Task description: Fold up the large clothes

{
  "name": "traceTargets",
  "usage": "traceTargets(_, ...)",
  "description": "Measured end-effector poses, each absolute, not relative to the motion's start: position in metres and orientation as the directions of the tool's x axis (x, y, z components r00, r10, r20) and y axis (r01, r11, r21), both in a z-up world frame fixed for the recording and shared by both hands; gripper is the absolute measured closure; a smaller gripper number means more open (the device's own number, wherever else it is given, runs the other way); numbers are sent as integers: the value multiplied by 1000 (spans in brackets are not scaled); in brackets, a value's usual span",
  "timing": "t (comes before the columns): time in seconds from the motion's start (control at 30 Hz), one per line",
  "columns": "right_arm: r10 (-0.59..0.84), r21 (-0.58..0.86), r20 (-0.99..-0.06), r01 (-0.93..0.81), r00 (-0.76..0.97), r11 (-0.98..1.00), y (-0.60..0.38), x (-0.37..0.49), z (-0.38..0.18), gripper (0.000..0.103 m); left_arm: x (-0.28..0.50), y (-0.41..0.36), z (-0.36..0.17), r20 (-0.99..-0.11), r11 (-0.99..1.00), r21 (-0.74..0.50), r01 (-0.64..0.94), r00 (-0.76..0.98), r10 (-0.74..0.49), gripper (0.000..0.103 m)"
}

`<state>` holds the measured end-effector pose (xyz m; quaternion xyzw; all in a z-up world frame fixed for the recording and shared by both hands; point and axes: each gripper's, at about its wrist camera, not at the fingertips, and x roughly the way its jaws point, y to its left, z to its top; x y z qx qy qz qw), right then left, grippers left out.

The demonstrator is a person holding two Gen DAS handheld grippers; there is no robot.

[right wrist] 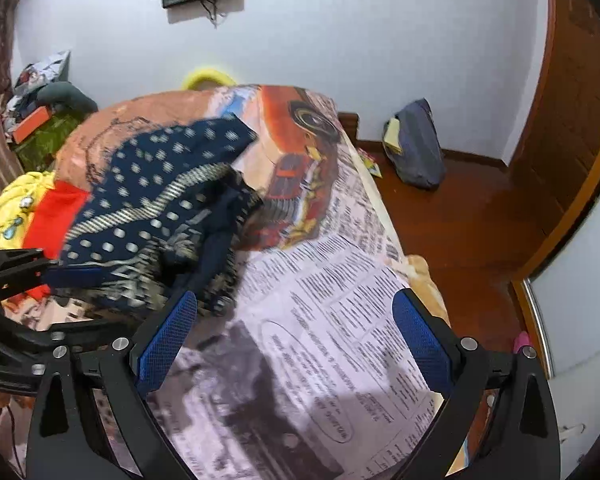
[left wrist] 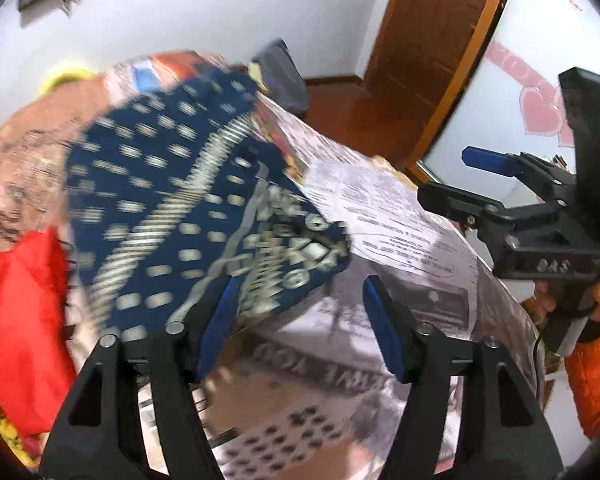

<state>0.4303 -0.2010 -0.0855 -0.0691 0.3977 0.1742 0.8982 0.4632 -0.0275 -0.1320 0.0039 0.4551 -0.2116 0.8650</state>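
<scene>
A navy garment with pale dots and striped trim (left wrist: 168, 200) lies crumpled on the bed, blurred in the left wrist view. My left gripper (left wrist: 300, 320) hovers over the garment's near corner with its blue pads apart and only the printed sheet between them. The cloth's edge runs just beyond the left pad. In the right wrist view the same garment (right wrist: 152, 200) lies ahead to the left. My right gripper (right wrist: 294, 340) stands wide open above the bare sheet, holding nothing. Each gripper shows in the other's view: the right gripper (left wrist: 446, 176) and the left gripper (right wrist: 96, 300).
The bed (right wrist: 340, 300) carries a sheet printed with newsprint and a red car. Red cloth (left wrist: 28, 320) and yellow cloth (right wrist: 12, 208) are piled at its left. A dark bag (right wrist: 416, 144) rests on the wooden floor by the wall, near a brown door (right wrist: 572, 100). An orange sleeve (left wrist: 592, 368) holds the right gripper.
</scene>
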Motion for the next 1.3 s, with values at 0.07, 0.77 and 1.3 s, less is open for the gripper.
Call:
traceTargets(0.07, 288, 25, -725, -393, 626, 919, -191, 431, -80, 5, 454, -4, -117, -768, 932, -153, 327, 554, -321, 31)
traceTargets(0.77, 209, -88, -842, -508, 498, 857, -123, 464, -179, 7, 480, 73, -191, -833, 994, -46, 95, 546, -91, 10)
traceTargets(1.3, 192, -114, -802, -459, 566, 881, -180, 435, -128, 6, 425, 111, -183, -832, 996, 75, 40, 553, 40, 8)
